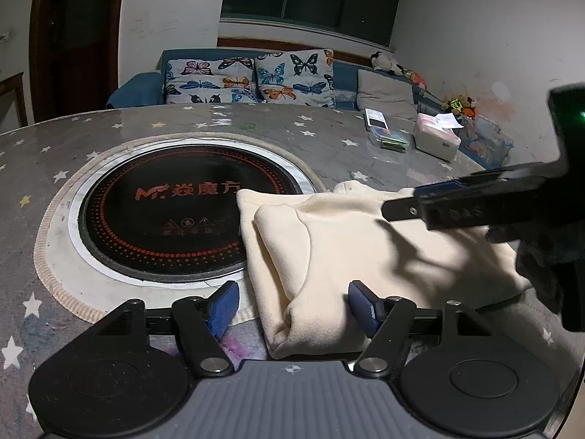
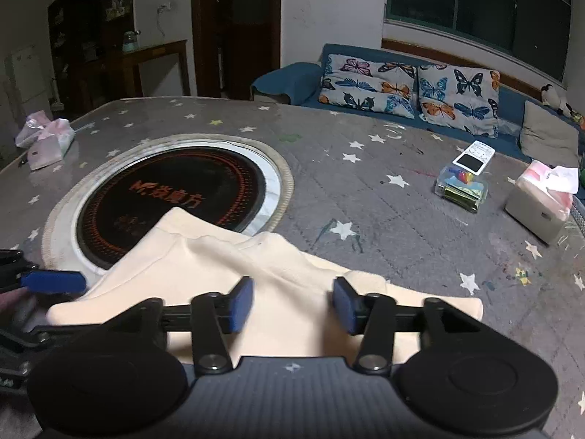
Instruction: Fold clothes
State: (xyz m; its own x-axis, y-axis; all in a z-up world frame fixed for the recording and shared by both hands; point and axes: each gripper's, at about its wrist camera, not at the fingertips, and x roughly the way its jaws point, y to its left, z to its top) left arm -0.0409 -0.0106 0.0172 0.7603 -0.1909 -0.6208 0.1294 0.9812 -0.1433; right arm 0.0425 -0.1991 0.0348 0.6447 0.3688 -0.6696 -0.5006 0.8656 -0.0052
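Hovering: left gripper and right gripper, jaws wide, lower centre.
Risk: folded cream garment could have unfolded if snagged.

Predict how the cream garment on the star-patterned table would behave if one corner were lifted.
The cream garment would probably droop and unfold: its folded layers show soft, rounded edges and sagging creases. It looks like thick fleece, so likely light but bulky. On the star-patterned table cover it would probably drag rather than slide freely.
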